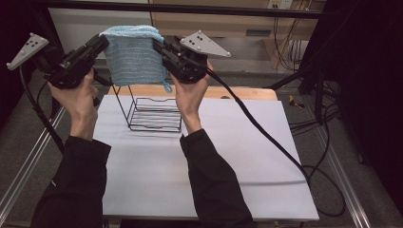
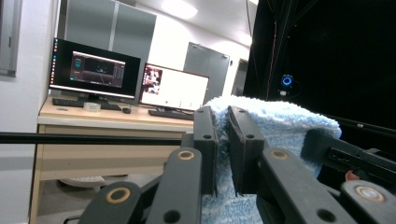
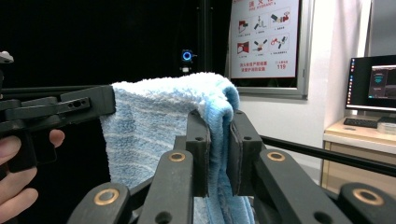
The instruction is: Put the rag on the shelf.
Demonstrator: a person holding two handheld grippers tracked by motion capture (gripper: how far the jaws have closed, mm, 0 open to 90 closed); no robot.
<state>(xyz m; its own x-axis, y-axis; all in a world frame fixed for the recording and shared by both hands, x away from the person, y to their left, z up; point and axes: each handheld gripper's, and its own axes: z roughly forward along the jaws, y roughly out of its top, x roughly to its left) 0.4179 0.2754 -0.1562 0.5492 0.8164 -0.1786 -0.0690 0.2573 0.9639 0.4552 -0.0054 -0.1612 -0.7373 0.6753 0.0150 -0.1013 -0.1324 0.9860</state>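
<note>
- Between the two claws, up in the air: light blue towel (image 1: pixel 134 54), stretched out flat and hanging down, striped weave visible.
- Left claw (image 1: pixel 100 43) clamped on the towel's left top corner; in the left gripper view the jaws pinch a fold of the fluffy cloth (image 2: pixel 261 122), with the fabric squeezed in the narrow gap between them.
- Right claw (image 1: pixel 159 46) clamped on the towel's right top corner; right gripper view shows the towel edge (image 3: pixel 154 126) folded over and squeezed between its jaws, rest of the cloth hanging off to that claw's left.
- Left hand (image 1: pixel 78 97) wraps the left claw's grip, raised; right hand (image 1: pixel 190 97) does the same on the right claw. Dark sleeves on both forearms.
- Grey three-cornered plate on top of each claw; black cable (image 1: pixel 266 133) trails from the right claw down across the table.
- Below the claws and the towel's bottom edge: black wire rack (image 1: pixel 154 111), upright, on the white table (image 1: pixel 237 161). Cannot tell if the towel's lower hem touches the rack's top bar.
- Beyond the left claw in the left gripper view: desk (image 2: pixel 98 123) with two lit monitors (image 2: pixel 93 70), keyboards.
- Beyond the right claw in the right gripper view: the other claw (image 3: pixel 60 109) with fingers (image 3: pixel 18 191) around its grip, red-and-white wall poster (image 3: pixel 265 37), another monitor at far right.
</note>
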